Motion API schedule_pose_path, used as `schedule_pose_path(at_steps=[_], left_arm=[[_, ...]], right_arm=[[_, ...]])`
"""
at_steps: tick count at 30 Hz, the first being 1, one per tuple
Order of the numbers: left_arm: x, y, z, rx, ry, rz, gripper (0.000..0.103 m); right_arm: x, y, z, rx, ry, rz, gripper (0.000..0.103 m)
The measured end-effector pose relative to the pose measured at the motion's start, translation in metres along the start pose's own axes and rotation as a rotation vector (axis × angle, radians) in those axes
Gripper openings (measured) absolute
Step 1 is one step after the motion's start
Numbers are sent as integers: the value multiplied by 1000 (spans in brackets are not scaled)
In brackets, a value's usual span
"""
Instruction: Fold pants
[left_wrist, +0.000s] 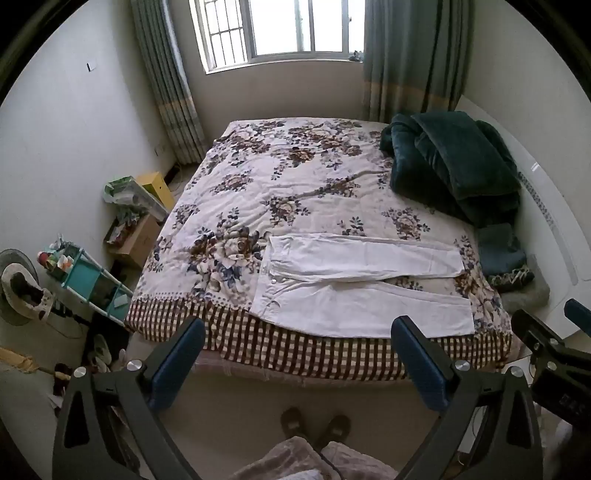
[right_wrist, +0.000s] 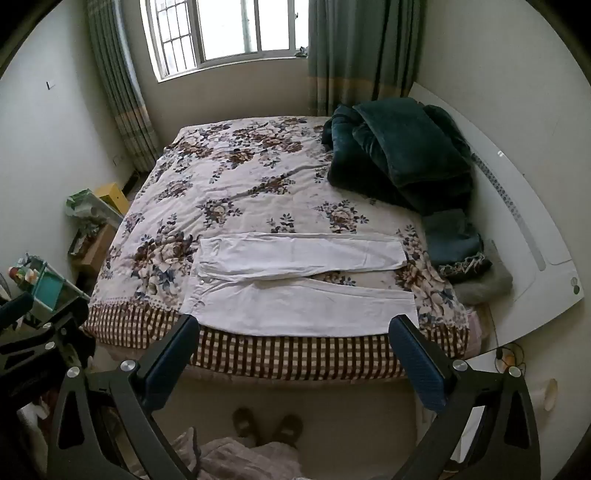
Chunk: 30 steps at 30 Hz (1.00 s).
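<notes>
Home bedroom: bed (left_wrist: 280, 206), curtained window (left_wrist: 280, 29).

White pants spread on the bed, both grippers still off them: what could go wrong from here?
1. The white pants lie at the bed's near edge; dragging them could pull the near leg off.
2. The two legs overlap near the crotch, so a pinch there may grab both layers.
3. Left gripper and right gripper may also catch the floral bedspread.

1. The left wrist view looks from beyond the bed's (left_wrist: 258, 192) near edge, raised and tilted down, facing the window (left_wrist: 280, 29).
2. The right wrist view looks likewise from slightly rightward.
3. Both views share the bed (right_wrist: 221, 184), the window (right_wrist: 221, 29) and the floor.
</notes>
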<state>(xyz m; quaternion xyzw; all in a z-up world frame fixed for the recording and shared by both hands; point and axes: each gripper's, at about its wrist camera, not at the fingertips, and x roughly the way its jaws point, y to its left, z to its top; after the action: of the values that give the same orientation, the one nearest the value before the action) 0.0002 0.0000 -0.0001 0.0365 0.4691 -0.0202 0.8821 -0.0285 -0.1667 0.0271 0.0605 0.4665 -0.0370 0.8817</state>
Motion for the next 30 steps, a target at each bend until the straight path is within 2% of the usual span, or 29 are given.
schedule_pose_path(at_steps=[30], left_arm=[[-4, -11, 15, 2, -19, 5, 103]], right_arm=[[-6, -4, 4, -3, -13, -5, 103]])
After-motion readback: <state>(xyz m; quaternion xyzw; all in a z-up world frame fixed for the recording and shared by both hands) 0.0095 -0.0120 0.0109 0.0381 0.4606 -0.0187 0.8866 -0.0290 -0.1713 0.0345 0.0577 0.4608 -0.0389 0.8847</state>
